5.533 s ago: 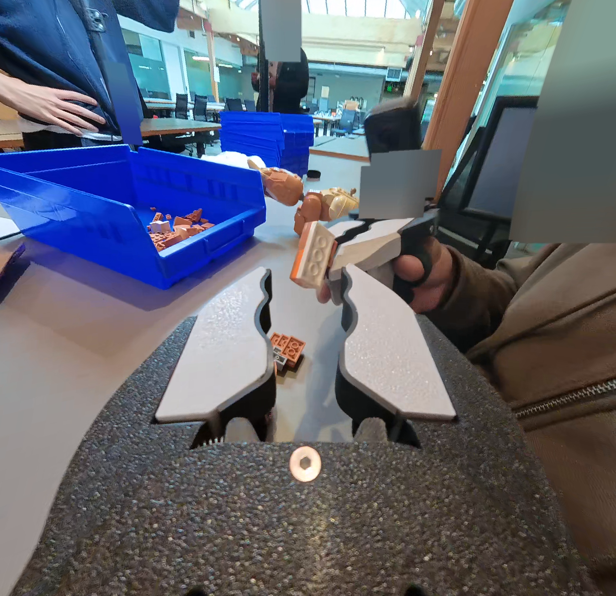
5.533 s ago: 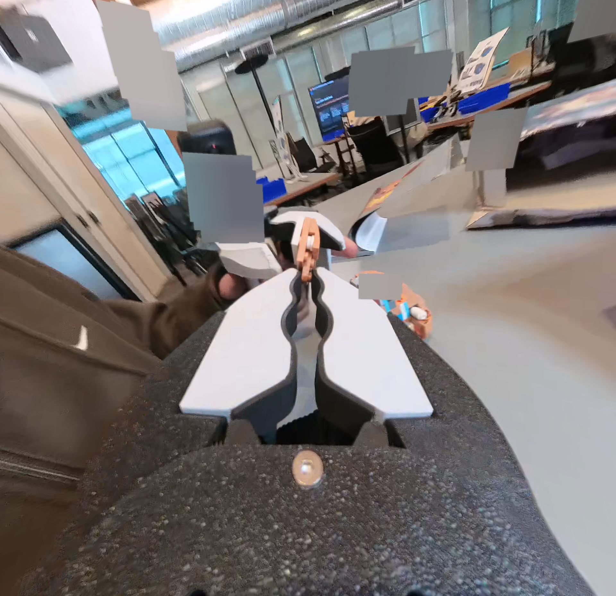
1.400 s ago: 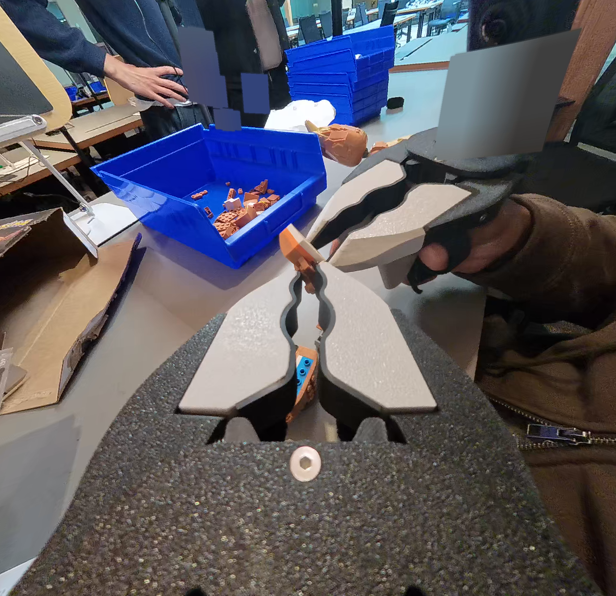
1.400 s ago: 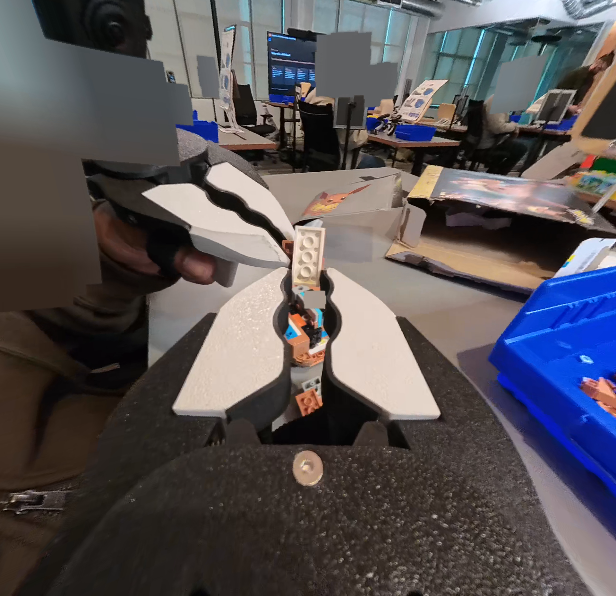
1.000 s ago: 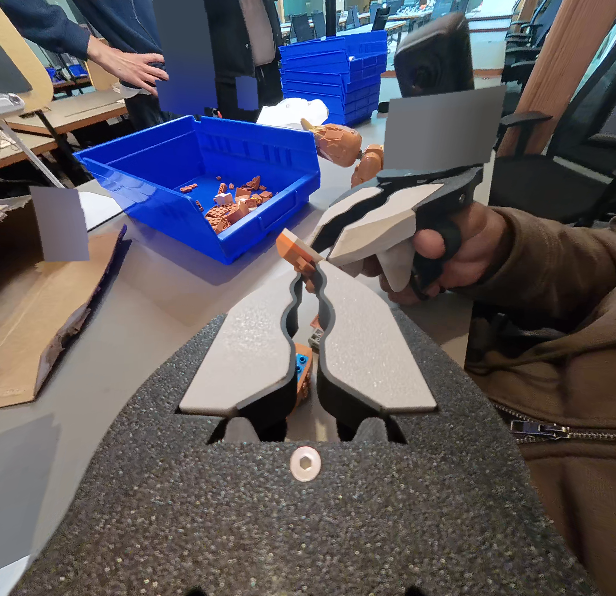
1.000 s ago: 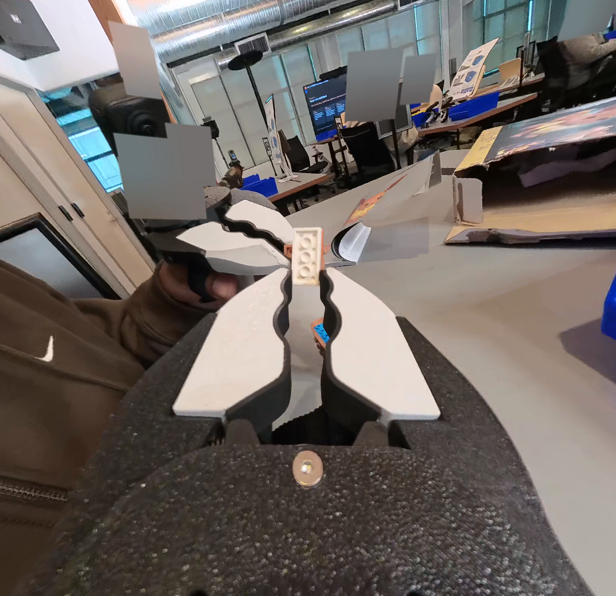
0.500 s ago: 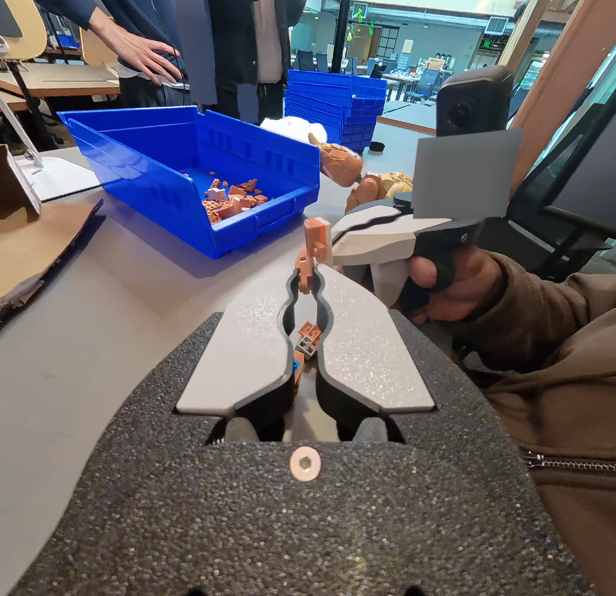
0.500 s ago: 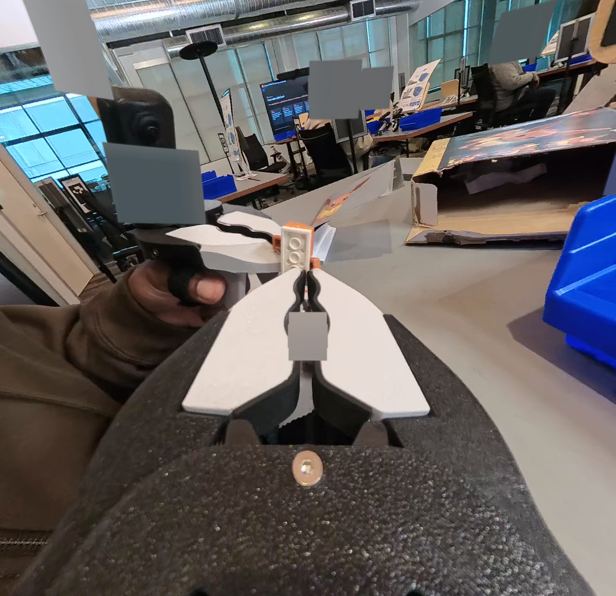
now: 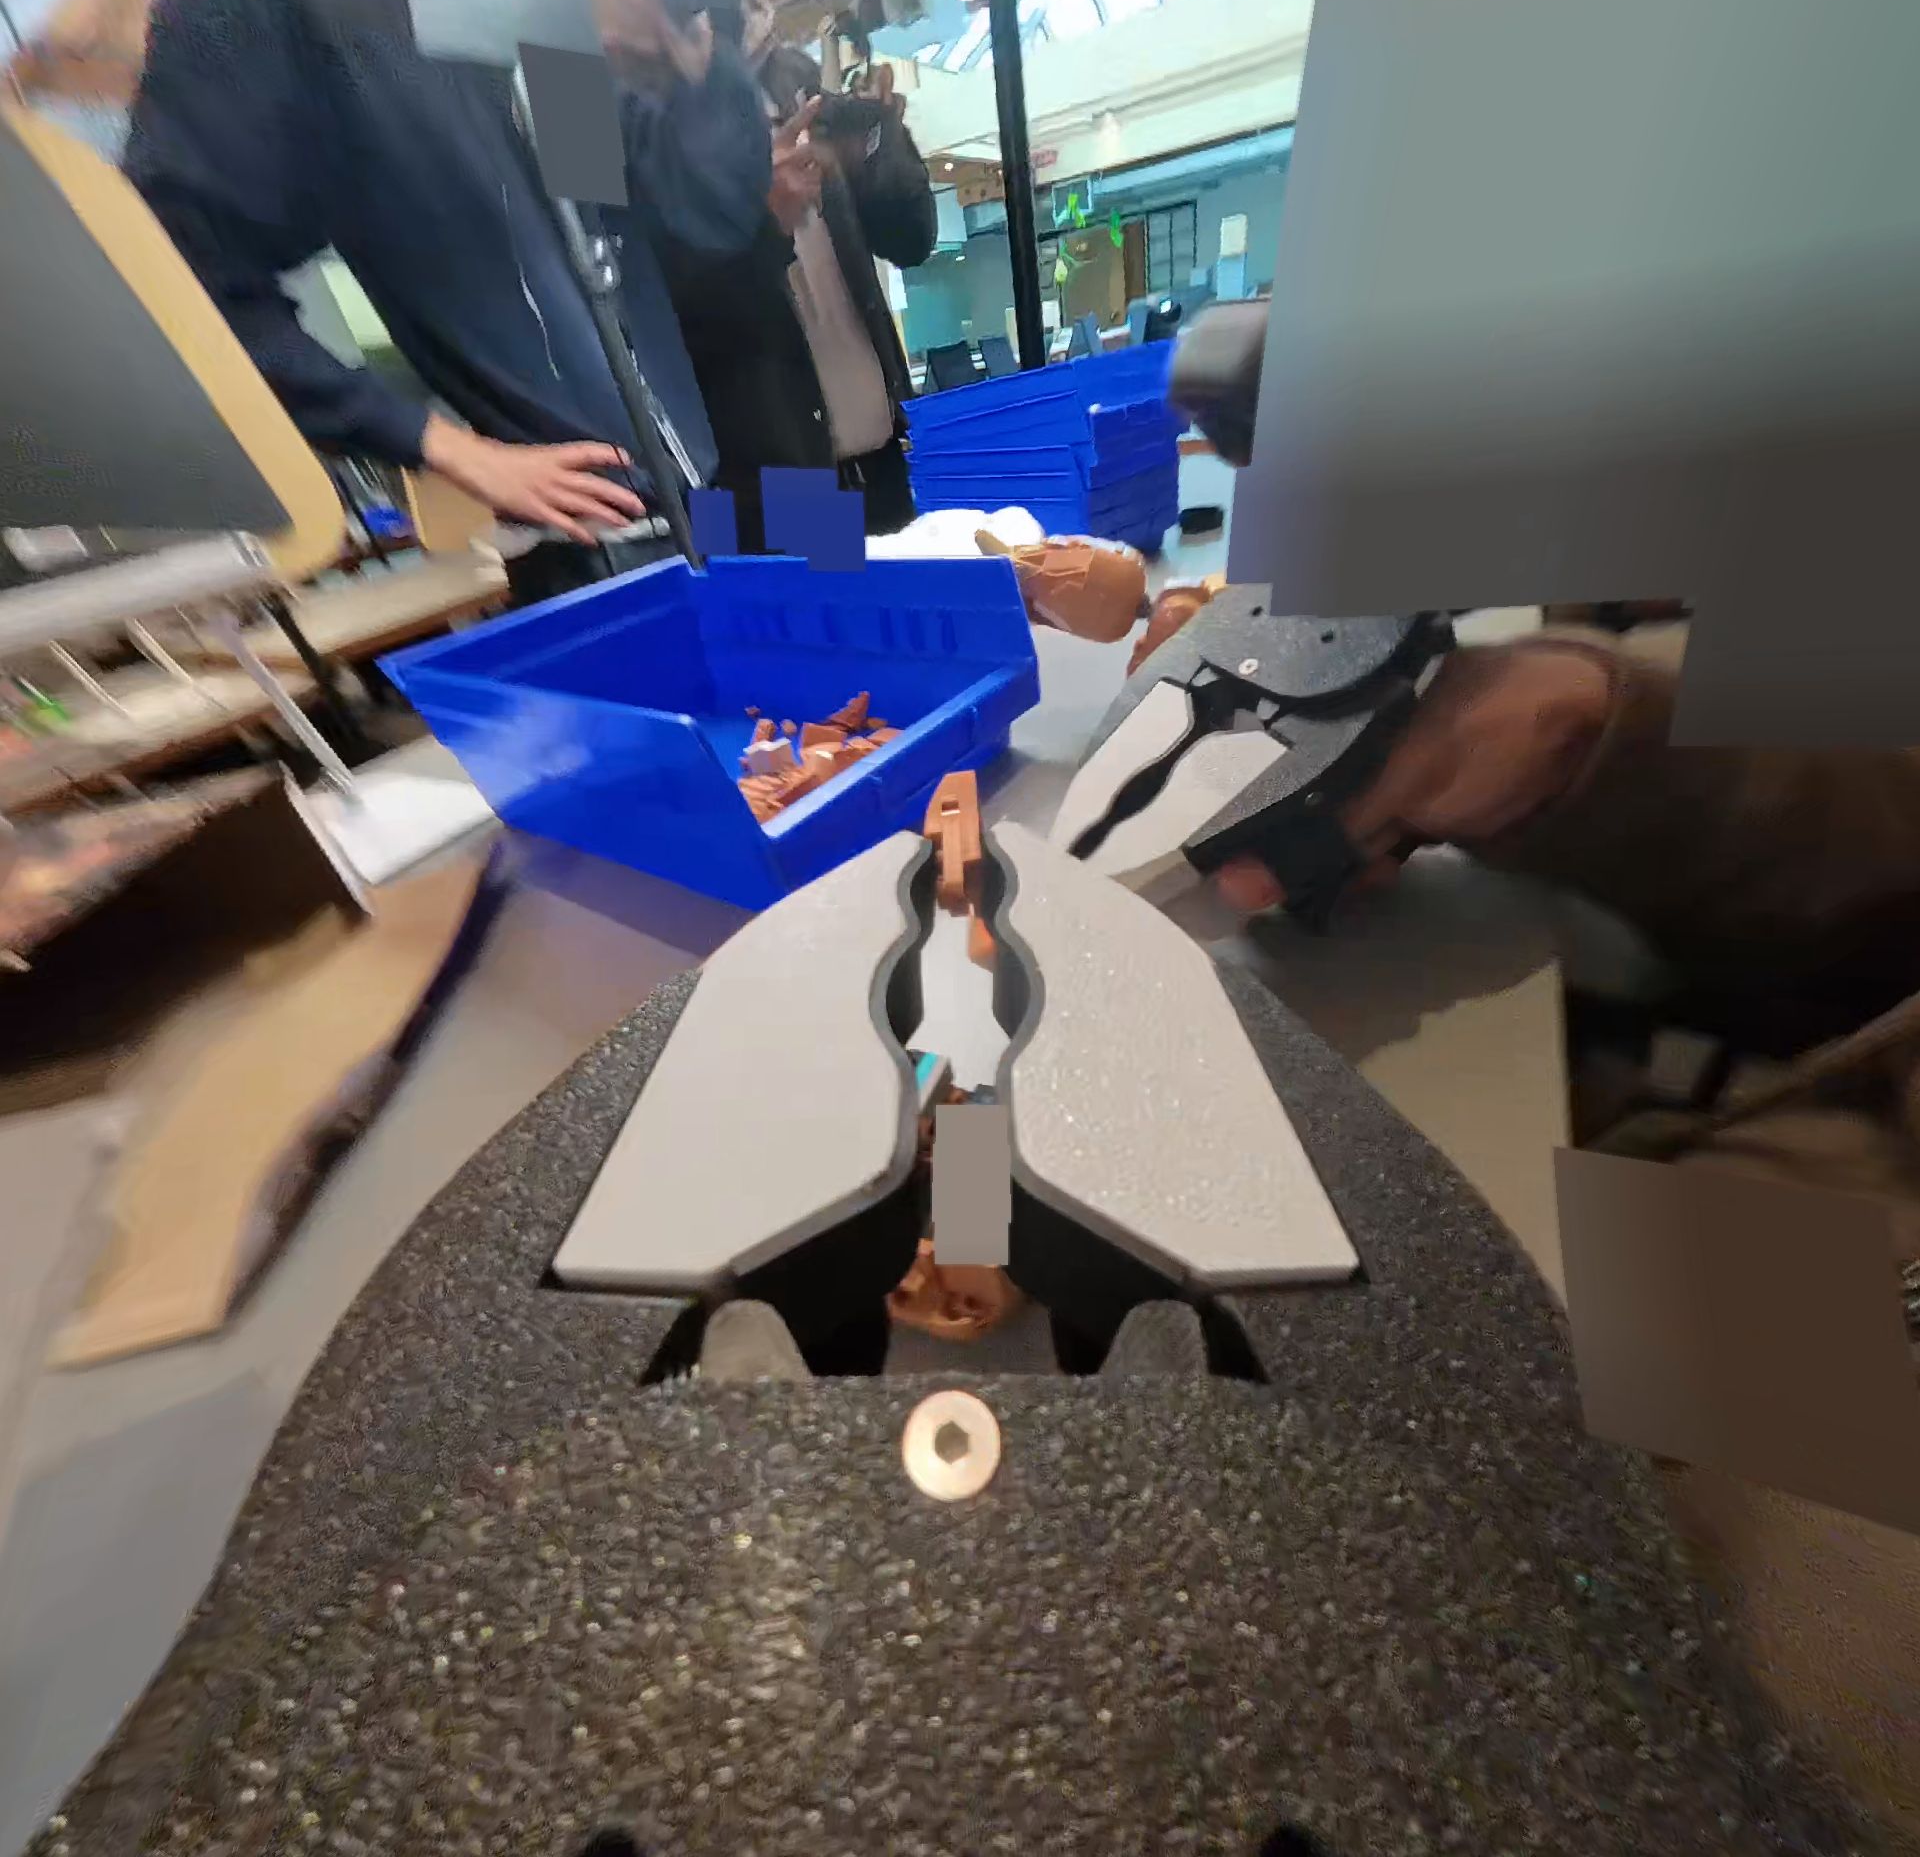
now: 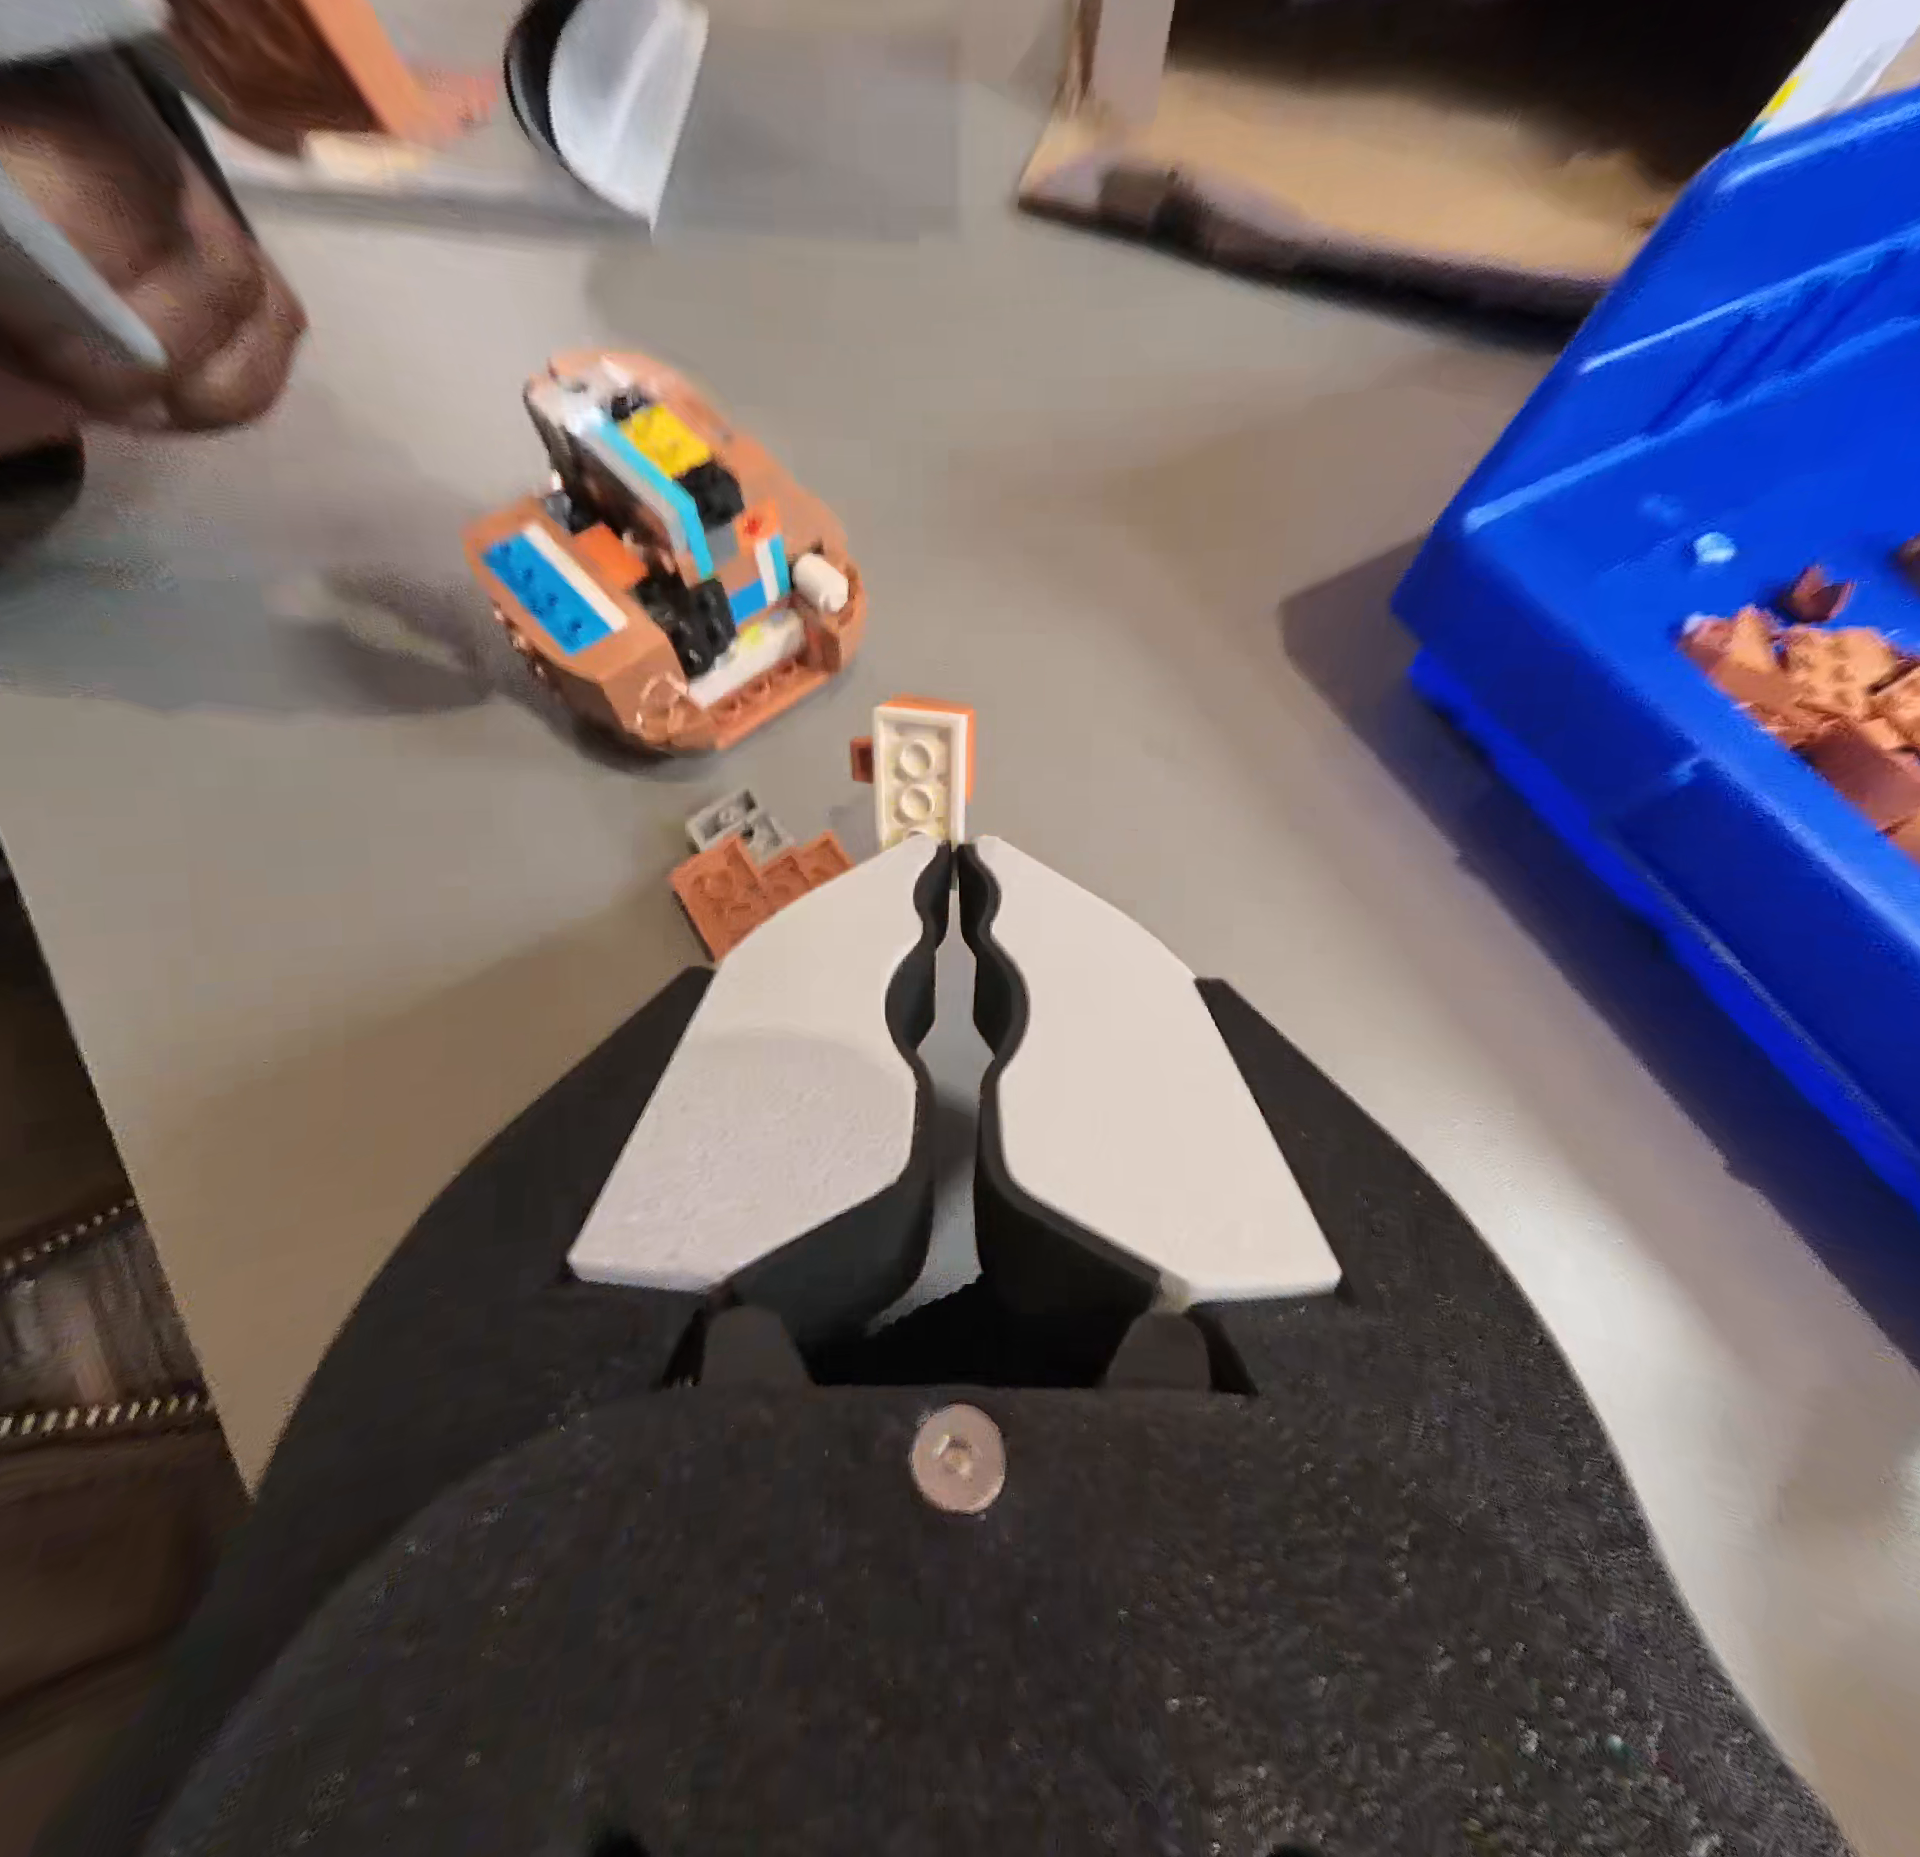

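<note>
Grey, smooth surface [image 10: 1039,373] fills the scene, in a busy open workroom. Largest, at three o'clock in the right wrist view, sits a deep blue plastic bin [image 10: 1714,519] with brown bricks loose inside. At eleven o'clock rests a rounded brown brick model with blue, yellow and black parts [image 10: 665,560]. Just below it, near centre, lie small flat brown and grey plates [image 10: 753,872].

The right claw [image 10: 954,851] is pinched shut on the bottom edge of a cream studded plate backed with orange [image 10: 920,773], only its tips gripping. That thin hold could let the plate pivot or slip out.

The left claw [image 9: 961,857] is clamped on a small narrow orange brick piece [image 9: 954,841]; a twist could pop it free.
</note>
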Tool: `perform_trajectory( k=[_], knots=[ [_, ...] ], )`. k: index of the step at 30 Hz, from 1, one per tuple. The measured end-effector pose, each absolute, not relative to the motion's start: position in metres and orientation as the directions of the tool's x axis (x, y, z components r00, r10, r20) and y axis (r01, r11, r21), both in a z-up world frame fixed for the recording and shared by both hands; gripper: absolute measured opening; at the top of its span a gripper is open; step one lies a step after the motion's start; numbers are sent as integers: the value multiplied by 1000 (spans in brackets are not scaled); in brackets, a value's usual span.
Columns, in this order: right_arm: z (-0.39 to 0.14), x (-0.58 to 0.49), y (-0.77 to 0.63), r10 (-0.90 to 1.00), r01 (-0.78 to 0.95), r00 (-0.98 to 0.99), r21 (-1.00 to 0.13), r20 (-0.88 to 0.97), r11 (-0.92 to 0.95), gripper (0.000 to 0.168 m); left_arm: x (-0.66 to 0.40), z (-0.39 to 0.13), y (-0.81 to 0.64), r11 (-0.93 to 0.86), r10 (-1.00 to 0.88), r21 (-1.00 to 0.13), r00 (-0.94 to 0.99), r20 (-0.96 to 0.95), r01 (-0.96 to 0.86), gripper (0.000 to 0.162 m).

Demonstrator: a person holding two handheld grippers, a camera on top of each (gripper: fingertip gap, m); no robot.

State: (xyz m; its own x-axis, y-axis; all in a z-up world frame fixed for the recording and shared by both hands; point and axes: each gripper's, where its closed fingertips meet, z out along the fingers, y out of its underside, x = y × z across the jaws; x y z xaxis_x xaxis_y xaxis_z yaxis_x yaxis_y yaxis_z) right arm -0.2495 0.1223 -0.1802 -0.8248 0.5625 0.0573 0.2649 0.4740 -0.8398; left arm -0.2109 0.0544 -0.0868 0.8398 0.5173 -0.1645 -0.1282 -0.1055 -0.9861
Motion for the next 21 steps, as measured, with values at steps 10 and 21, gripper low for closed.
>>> perform_trajectory(
  k=[10,21],
  knots=[
    [-187,-244,118,513,249,-855,-811,73,530,11,-190,-83,64,-283,452,-831,697,-556,-479,8],
    [-92,-191,85,129,355,-928,-935,-351,7,23,-183,-84,77,-375,406,-700,571,-714,-608,8]
  ],
)
